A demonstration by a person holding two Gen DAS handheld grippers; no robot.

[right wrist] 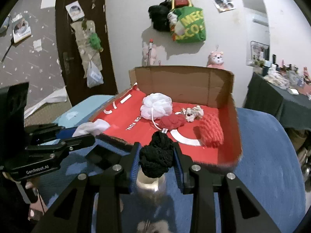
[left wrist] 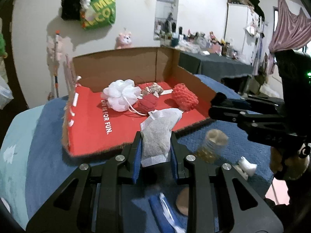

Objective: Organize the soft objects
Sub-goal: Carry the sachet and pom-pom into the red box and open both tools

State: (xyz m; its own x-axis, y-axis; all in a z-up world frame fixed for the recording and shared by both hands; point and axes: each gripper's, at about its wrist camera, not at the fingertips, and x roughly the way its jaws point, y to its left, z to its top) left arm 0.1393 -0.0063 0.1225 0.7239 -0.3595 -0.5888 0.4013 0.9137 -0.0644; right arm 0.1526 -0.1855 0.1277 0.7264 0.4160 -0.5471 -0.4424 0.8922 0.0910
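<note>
While the red box sits on the bed, left hand-held gripper pinching a gray mesh cloth, right hand-held gripper squeezing maybe black yarn.

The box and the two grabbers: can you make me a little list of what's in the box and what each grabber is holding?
Box: open cardboard box with red floor
In box: white bath pouf, red knitted bundle, beige scrunchie, red mesh sponge
Left gripper: shut on grey mesh cloth
Right gripper: shut on black knitted bundle
Underneath: blue blanket
</note>
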